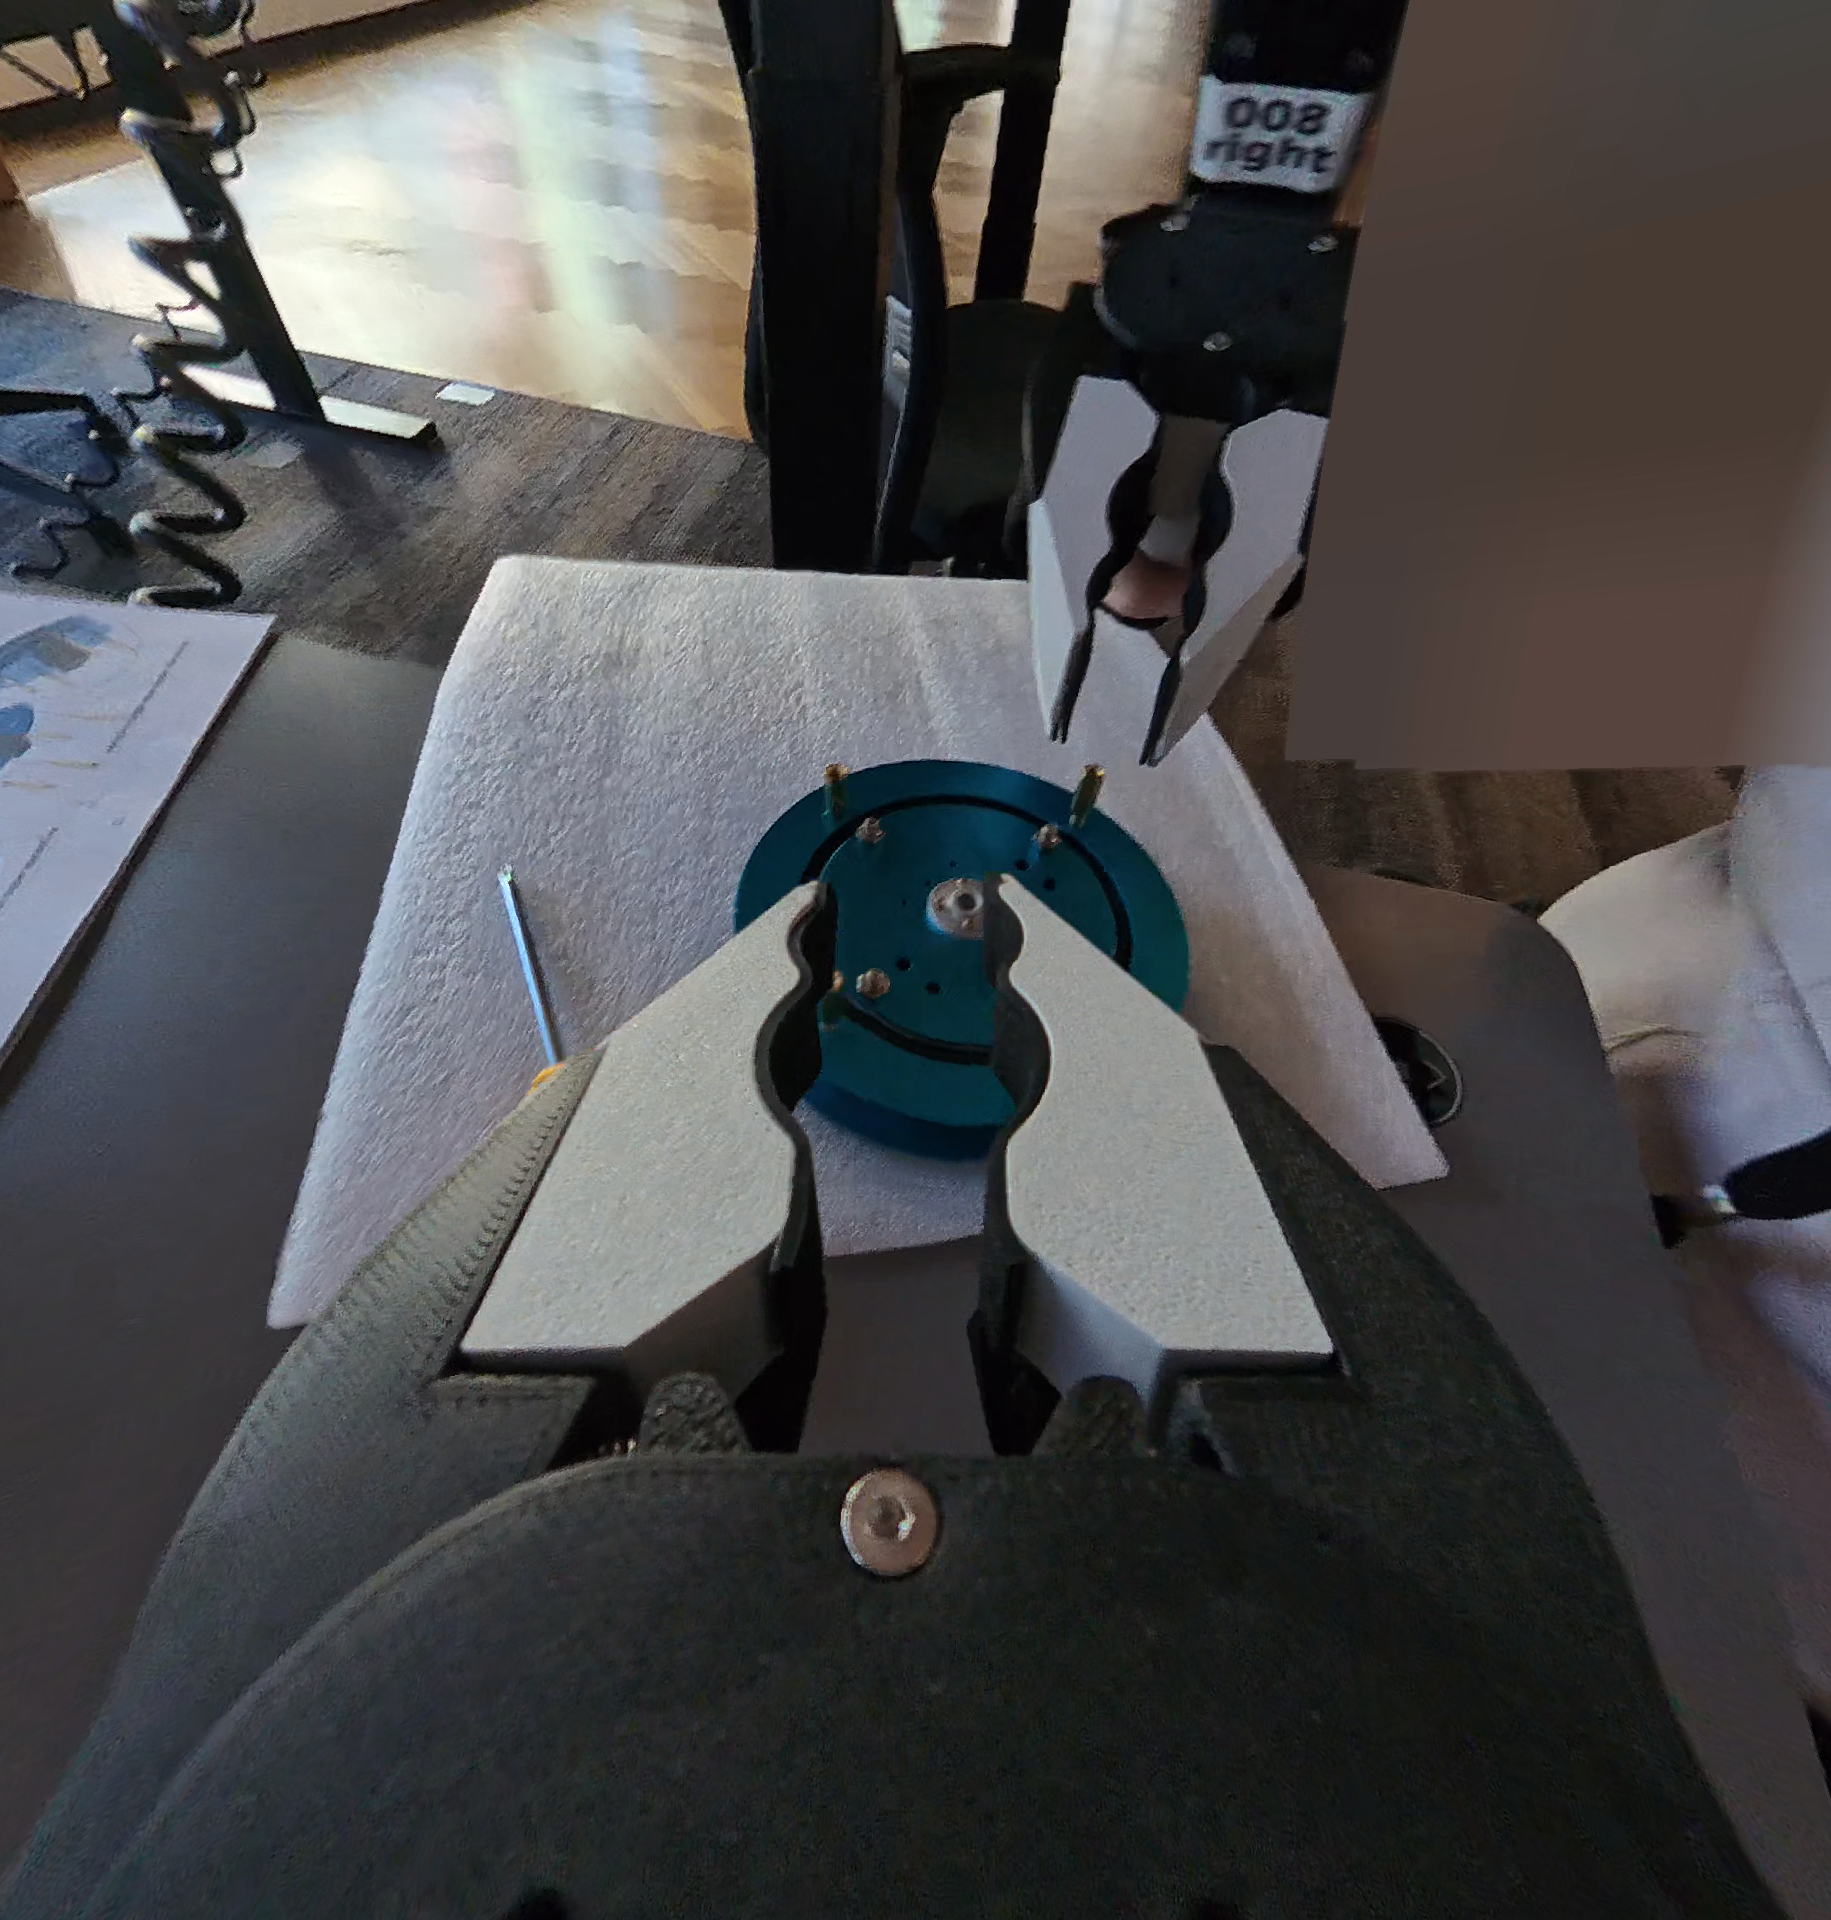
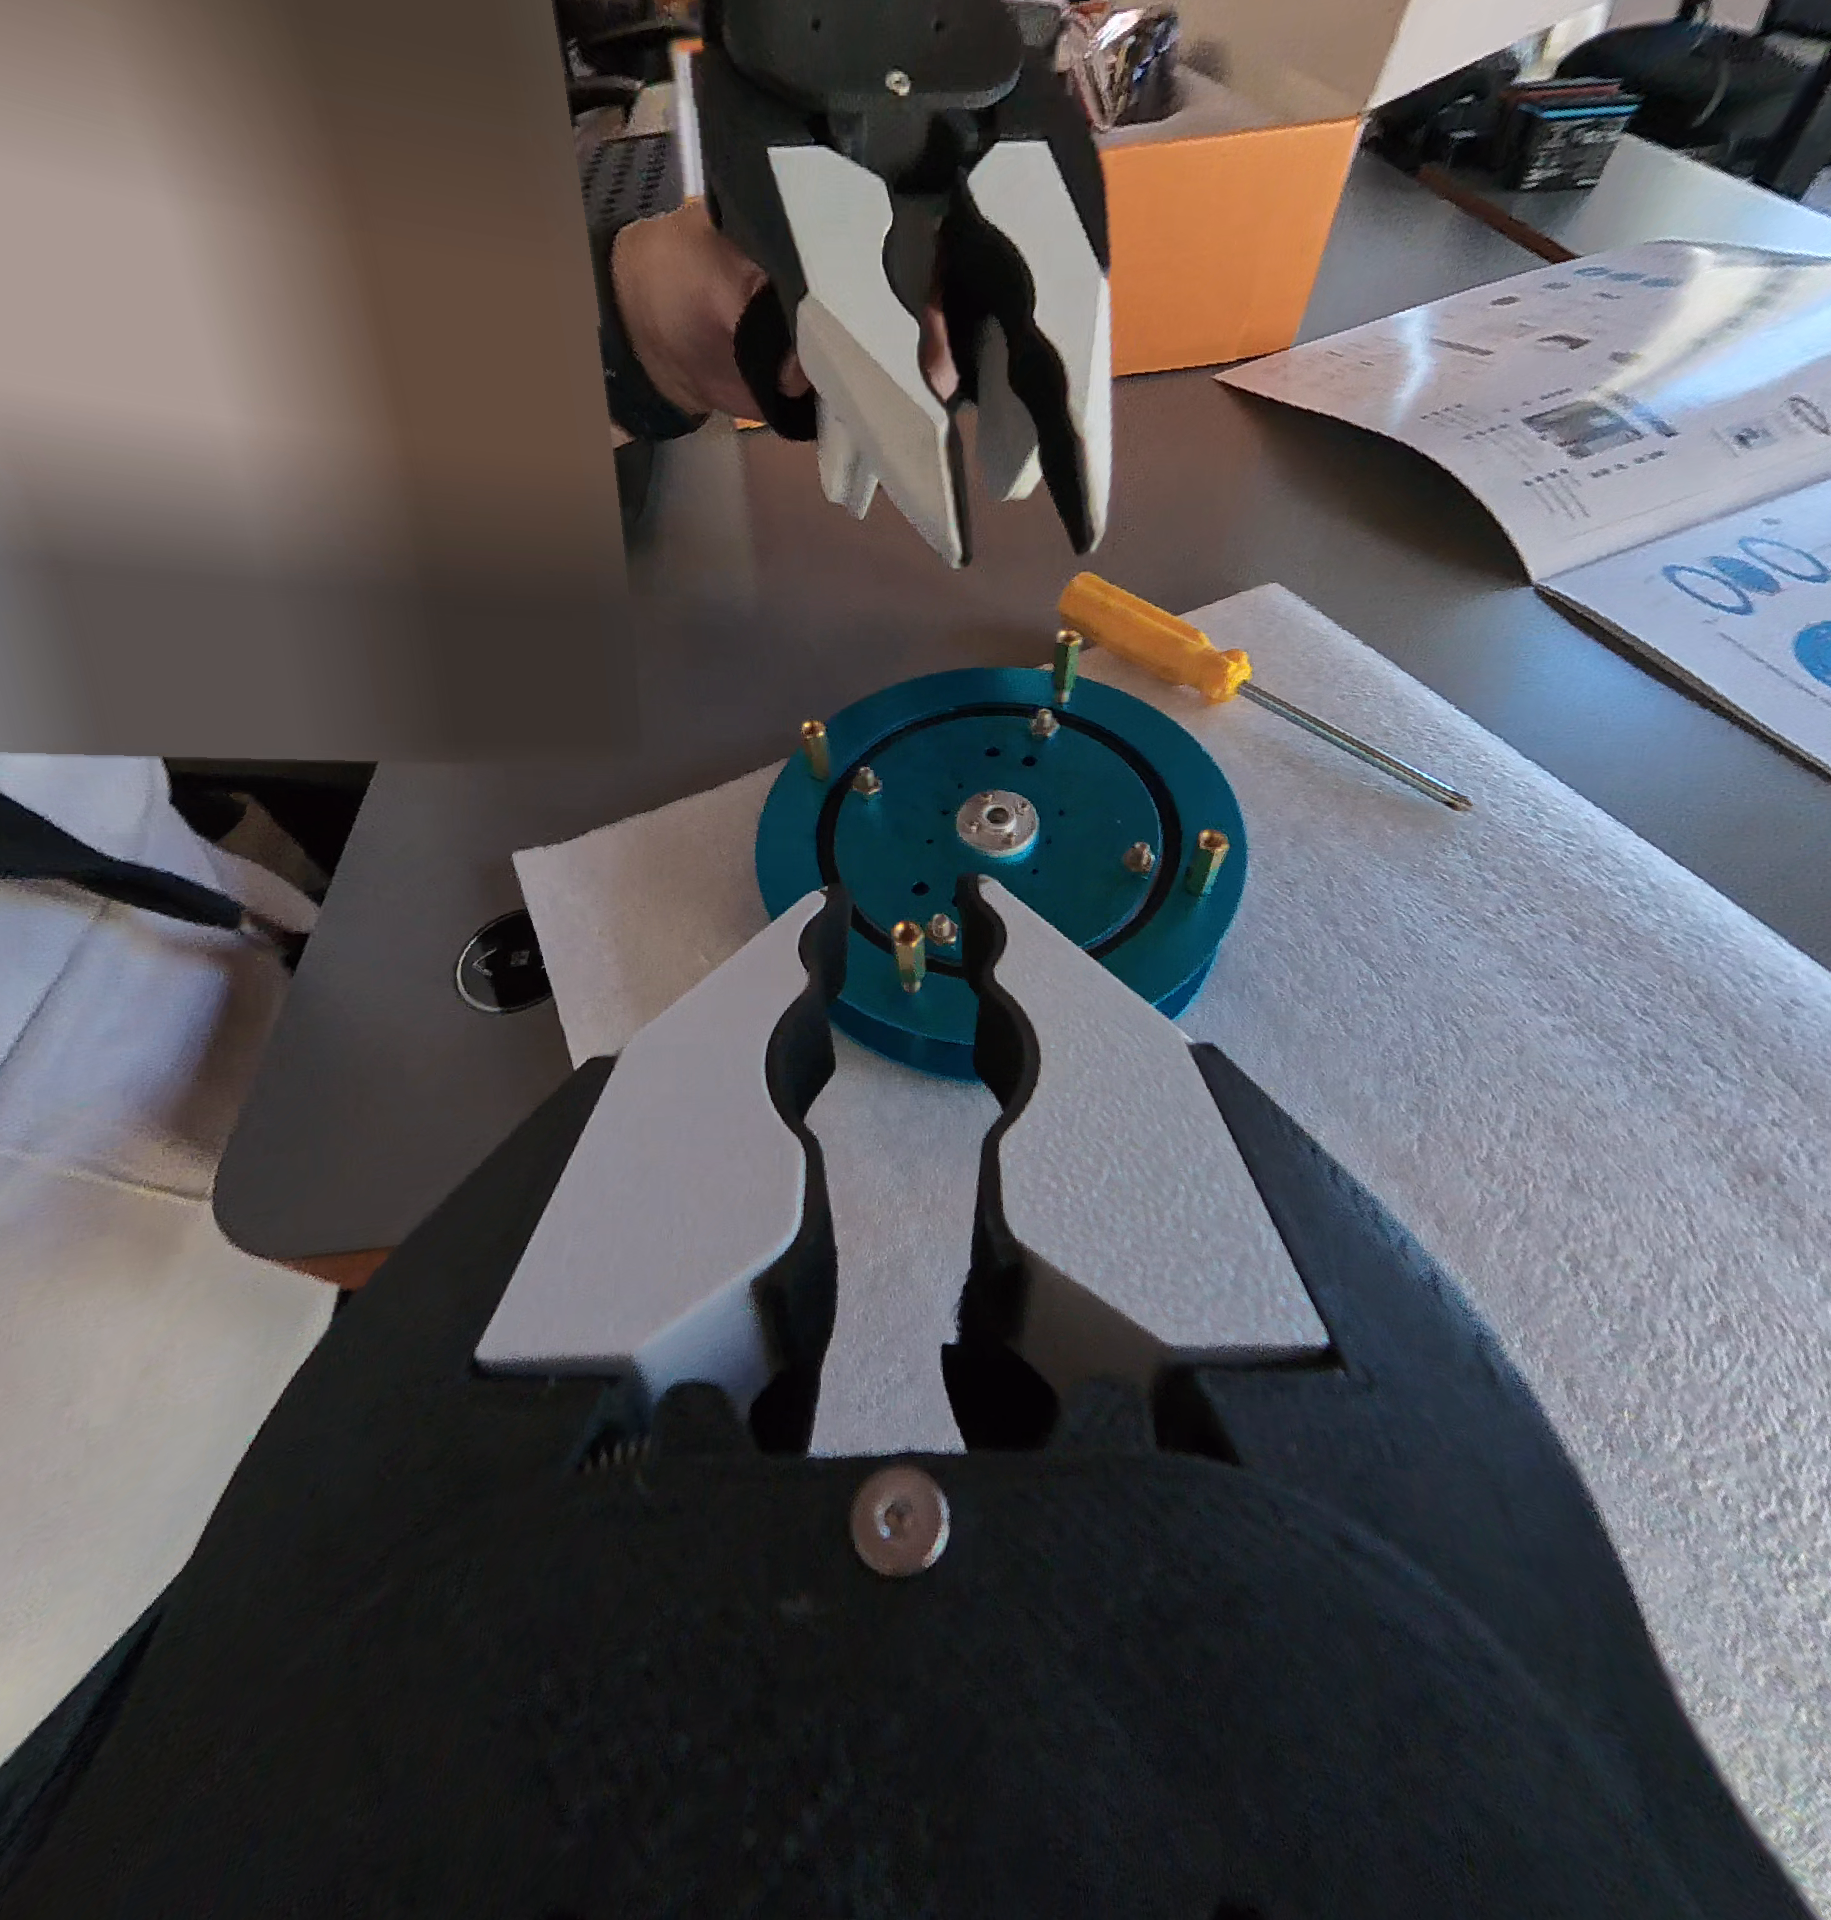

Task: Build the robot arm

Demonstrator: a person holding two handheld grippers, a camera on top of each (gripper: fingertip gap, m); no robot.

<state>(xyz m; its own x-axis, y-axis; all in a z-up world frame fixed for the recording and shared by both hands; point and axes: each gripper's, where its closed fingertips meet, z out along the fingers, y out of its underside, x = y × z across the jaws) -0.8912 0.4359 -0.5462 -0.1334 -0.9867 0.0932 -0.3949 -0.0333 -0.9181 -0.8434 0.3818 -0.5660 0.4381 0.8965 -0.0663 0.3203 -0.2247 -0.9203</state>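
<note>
Standing on a white foam sheet (image 2: 1410, 1091) on the table (image 1: 111, 1195), the blue disc (image 2: 1181, 774) carries four upright brass standoffs (image 2: 1066, 665), and I judge these slim posts liable to be bent or knocked should either tool descend off-line. The left hand-held gripper (image 1: 911, 883) hovers released over the disc's near edge, empty; the right hand-held gripper (image 2: 900, 888) hangs likewise parted and empty above the opposite rim. A yellow screwdriver (image 2: 1150, 634) lies just beside the disc.
</note>
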